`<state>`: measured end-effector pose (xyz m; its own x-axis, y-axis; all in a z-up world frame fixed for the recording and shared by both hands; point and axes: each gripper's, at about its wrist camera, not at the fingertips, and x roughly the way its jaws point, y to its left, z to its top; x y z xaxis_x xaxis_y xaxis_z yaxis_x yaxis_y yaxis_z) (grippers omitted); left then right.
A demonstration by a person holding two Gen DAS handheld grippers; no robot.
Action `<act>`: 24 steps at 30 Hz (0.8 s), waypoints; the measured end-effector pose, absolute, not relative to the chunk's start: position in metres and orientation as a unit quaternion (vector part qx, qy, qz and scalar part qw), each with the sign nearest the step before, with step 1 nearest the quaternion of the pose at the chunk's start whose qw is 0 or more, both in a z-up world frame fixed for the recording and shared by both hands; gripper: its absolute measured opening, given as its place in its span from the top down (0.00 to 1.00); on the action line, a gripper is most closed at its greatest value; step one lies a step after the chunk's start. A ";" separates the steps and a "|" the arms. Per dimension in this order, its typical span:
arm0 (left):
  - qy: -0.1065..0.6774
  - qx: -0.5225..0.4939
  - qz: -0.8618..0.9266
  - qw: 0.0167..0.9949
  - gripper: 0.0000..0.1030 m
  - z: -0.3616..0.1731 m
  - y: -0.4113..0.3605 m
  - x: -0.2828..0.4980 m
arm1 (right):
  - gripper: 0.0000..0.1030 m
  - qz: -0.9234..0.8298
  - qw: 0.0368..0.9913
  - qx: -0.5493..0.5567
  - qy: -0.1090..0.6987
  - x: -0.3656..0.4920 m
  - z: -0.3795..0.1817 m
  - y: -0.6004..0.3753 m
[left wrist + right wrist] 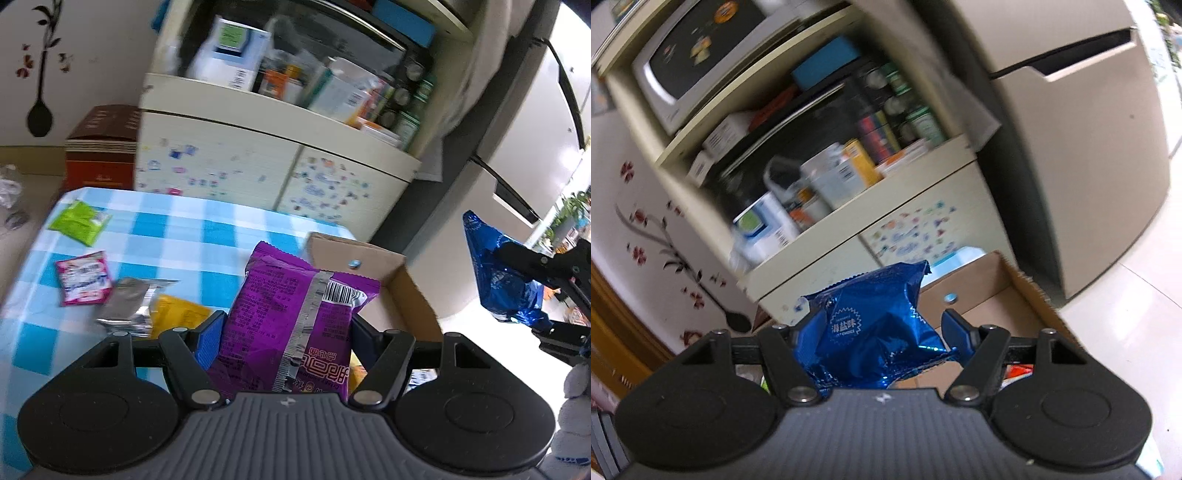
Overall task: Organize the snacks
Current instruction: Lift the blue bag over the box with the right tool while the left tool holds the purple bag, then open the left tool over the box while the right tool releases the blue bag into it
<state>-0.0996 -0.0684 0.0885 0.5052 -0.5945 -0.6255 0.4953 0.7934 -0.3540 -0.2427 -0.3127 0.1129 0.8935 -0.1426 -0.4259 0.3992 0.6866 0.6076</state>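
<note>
My left gripper is shut on a purple snack packet and holds it above the near edge of a brown cardboard box on the blue checked table. My right gripper is shut on a shiny blue snack packet above the same box. It also shows at the right of the left wrist view, off the table's edge. A green packet, a pink packet, a silver packet and a yellow packet lie on the table.
A cream cabinet with stickered doors and cluttered shelves stands behind the table. A red-brown carton sits at its left. A microwave sits on top of the cabinet. A fridge stands at the right. Some packets lie inside the box.
</note>
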 end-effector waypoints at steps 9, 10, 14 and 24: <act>0.396 -0.065 -0.349 0.847 0.27 0.088 -0.119 -0.100 | 0.32 -0.197 0.877 0.403 0.173 -0.251 0.100 -0.333; 0.397 -0.064 -0.351 0.846 0.27 0.087 -0.124 -0.100 | 0.32 -0.200 0.874 0.407 0.173 -0.251 0.099 -0.334; 0.404 -0.062 -0.359 0.839 0.27 0.082 -0.144 -0.100 | 0.32 -0.213 0.867 0.415 0.177 -0.251 0.094 -0.339; 0.398 -0.007 -0.351 0.848 0.02 0.076 -0.175 -0.110 | 0.19 -0.227 0.845 0.453 0.172 -0.251 0.085 -0.347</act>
